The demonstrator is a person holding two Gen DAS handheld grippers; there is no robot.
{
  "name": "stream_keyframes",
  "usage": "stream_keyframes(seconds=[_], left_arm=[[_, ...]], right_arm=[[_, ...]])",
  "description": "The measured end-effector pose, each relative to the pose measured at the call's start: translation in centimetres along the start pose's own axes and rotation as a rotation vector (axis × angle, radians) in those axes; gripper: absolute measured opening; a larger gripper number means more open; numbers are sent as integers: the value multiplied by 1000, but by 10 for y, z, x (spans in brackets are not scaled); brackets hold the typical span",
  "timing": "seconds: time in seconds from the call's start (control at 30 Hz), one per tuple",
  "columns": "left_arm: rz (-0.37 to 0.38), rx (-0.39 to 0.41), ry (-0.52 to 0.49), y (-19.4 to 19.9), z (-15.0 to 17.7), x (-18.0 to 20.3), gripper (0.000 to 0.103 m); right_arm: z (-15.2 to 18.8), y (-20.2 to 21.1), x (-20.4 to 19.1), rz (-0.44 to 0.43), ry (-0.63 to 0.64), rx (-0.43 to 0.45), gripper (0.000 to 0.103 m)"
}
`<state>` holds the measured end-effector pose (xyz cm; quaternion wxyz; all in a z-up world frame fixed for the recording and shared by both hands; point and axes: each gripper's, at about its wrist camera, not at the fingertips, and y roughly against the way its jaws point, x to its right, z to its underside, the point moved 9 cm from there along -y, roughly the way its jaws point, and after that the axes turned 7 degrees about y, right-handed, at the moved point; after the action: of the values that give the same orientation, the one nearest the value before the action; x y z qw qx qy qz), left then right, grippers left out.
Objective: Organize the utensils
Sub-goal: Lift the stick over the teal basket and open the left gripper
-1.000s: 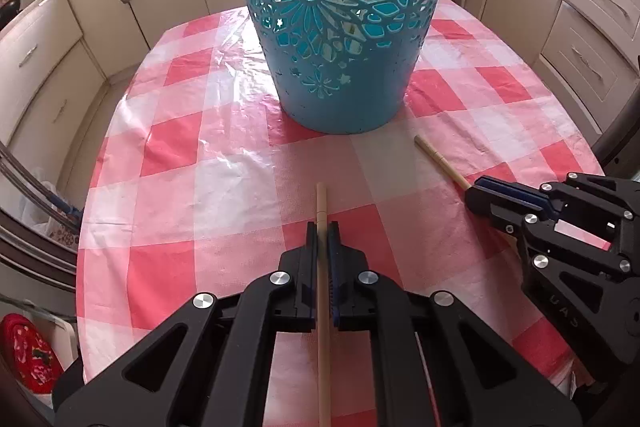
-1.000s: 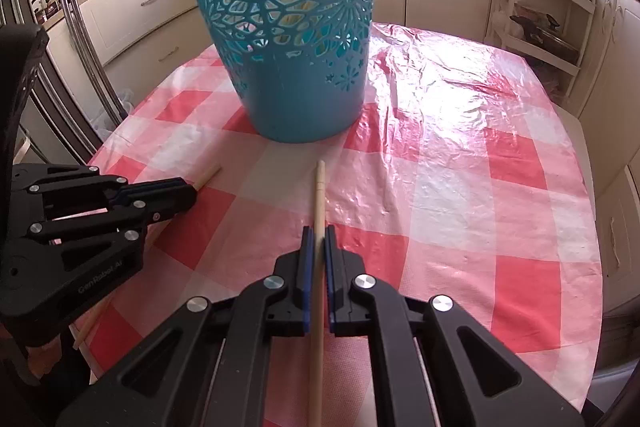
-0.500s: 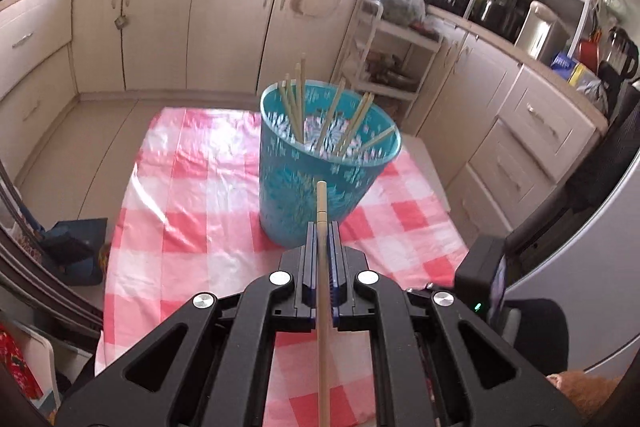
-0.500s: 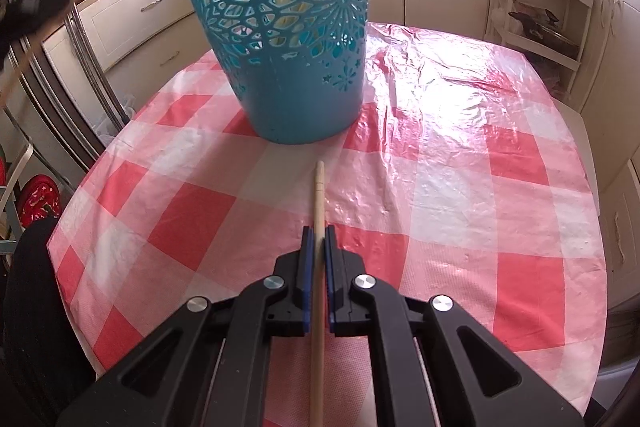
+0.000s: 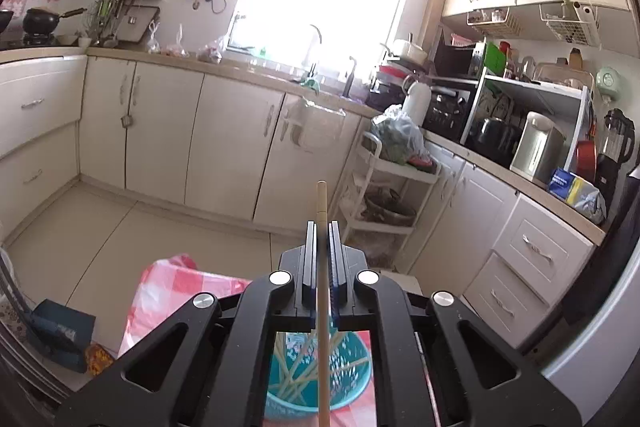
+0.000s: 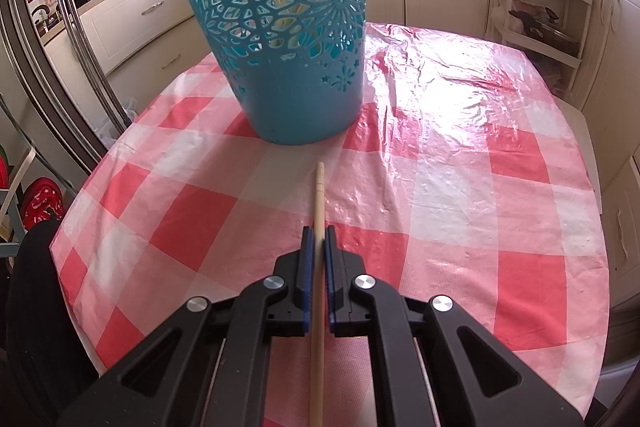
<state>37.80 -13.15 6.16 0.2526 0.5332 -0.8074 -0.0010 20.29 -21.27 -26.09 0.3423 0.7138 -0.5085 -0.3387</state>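
my left gripper [image 5: 321, 227] is clamped on a wooden chopstick [image 5: 322, 307], tip poking up at frame centre toward the cream cabinets [image 5: 224, 143]. low in that frame, through the gripper's frame, the teal basket [image 5: 320, 387] with more chopsticks sits on the checked counter [image 5: 168, 291]. my right gripper [image 6: 316, 233] is clamped on a second chopstick [image 6: 318, 227], its tip near the basket's base above it, top centre; nothing lies between.
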Motion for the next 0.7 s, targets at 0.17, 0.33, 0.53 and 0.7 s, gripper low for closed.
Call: stream_keyframes(seconds=[0.17,0.33,0.53,0.7], left_arm=[[-42,66,-11,-42,-10,1,5],[-82,42,18,-77,10,-14,5],[-107,-26,-5,-94,43,-26,5],[-119,-114,-57,-94,67,-28,6]], right_arm=[[-1,-1,-2,5,13,-2,6],[-1,-2,-4,2,21,-2,6],[-2,-3,-4,-8,16,-3,6],[-2,-3,-4,-6,18,-3,7]])
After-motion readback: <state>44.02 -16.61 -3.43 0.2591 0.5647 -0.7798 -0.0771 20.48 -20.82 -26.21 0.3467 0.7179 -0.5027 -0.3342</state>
